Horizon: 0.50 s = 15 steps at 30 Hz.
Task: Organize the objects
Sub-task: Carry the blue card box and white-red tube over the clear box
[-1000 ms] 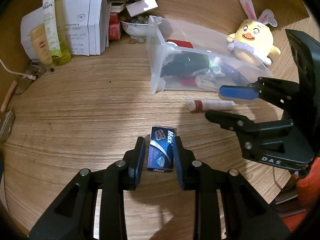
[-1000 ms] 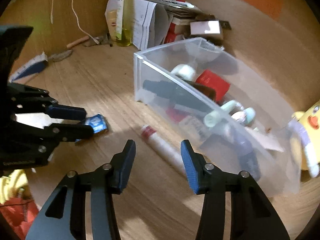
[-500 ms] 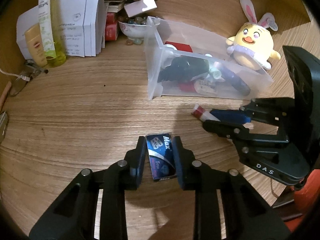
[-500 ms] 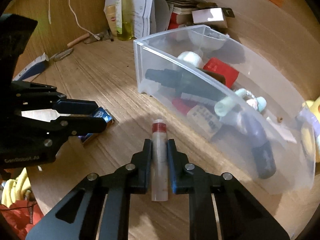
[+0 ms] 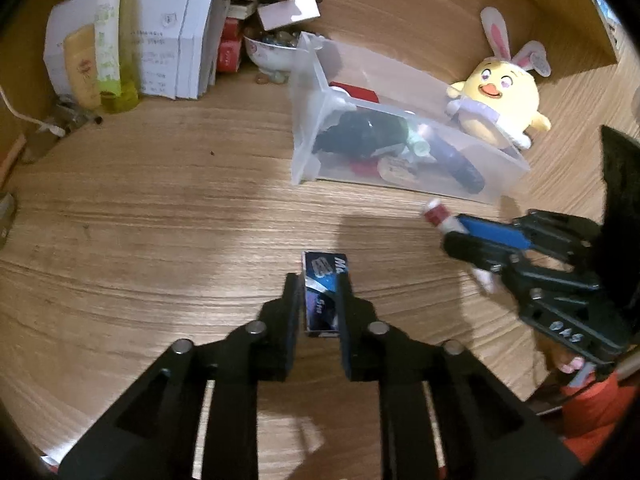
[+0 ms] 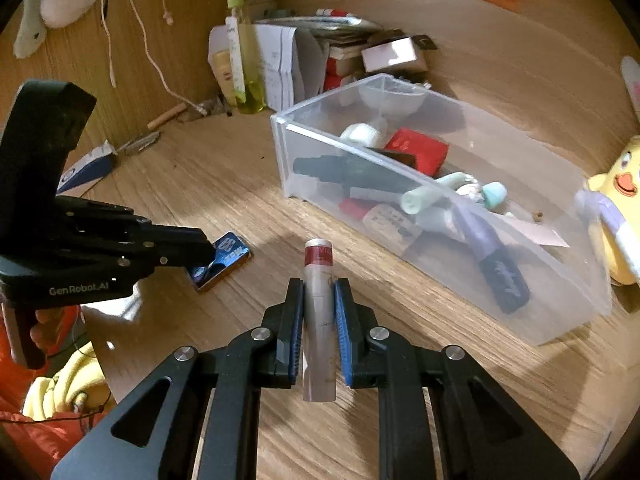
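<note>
A small blue box (image 5: pixel 325 266) marked "Max" stands tilted between the fingers of my left gripper (image 5: pixel 318 279); its jaws are closing and the pads press on the box's sides. The right wrist view shows the same box (image 6: pixel 230 249) tipped up off the wood at the tips of the left gripper (image 6: pixel 206 254). My right gripper (image 6: pixel 318 284) is shut on a white tube with a red cap (image 6: pixel 318 264), held just above the desk. The tube (image 5: pixel 434 210) sticks out of the right gripper (image 5: pixel 454 234) to the right of the box.
A clear plastic bin (image 6: pixel 560 280) holding several pens, tubes and a red box lies beyond the tube. A yellow plush chick (image 5: pixel 496 96) sits behind it. Papers, a green bottle (image 5: pixel 108 40) and a bowl (image 5: pixel 272 54) crowd the back left corner against the wooden wall.
My right gripper shut on the tube and raised it off the desk. My left gripper narrowed onto the blue box, which turned and tipped up between the fingers.
</note>
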Motion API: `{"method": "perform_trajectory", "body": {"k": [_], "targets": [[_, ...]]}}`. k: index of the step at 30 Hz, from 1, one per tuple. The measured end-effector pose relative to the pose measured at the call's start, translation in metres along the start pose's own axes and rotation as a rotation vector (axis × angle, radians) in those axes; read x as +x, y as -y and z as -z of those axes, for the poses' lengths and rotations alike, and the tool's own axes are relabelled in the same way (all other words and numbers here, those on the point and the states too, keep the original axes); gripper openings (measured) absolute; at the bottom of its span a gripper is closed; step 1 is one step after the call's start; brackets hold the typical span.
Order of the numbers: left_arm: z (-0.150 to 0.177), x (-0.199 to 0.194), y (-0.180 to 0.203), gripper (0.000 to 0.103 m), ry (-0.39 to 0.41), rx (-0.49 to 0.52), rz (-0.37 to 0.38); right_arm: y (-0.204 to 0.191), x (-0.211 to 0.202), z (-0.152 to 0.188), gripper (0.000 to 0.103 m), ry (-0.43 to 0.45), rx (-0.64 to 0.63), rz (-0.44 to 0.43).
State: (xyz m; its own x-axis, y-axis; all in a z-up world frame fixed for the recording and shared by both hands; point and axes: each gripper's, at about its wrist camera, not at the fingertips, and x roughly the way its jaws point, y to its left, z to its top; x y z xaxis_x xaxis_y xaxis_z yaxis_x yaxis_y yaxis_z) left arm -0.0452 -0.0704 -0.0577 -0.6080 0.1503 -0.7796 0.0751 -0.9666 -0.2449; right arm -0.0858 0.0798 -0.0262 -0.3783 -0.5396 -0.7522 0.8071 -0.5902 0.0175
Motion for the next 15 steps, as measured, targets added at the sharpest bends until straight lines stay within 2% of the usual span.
{"method": "perform_trajectory", "body": {"k": [1,4,9,10,12,15], "targets": [[0.000,0.001,0.002,0.028,-0.003,0.009,-0.013,0.002,-0.004,0.000,0.014,0.009,0.005,0.001],[0.001,0.006,0.009,0.033,-0.012,0.035,-0.033,0.006,-0.014,0.000,0.014,0.033,0.011,0.014],[-0.001,0.012,0.019,0.032,-0.004,0.077,-0.077,0.013,-0.026,0.000,0.014,0.064,0.026,0.029],[-0.001,0.014,0.022,0.027,0.000,0.096,-0.099,0.015,-0.028,0.000,0.014,0.070,0.030,0.032],[0.000,0.016,0.027,0.027,0.009,0.133,-0.135,0.018,-0.032,0.000,0.014,0.083,0.040,0.038],[0.001,0.015,0.032,0.026,0.011,0.145,-0.144,0.024,-0.037,0.001,0.014,0.098,0.056,0.045]]}}
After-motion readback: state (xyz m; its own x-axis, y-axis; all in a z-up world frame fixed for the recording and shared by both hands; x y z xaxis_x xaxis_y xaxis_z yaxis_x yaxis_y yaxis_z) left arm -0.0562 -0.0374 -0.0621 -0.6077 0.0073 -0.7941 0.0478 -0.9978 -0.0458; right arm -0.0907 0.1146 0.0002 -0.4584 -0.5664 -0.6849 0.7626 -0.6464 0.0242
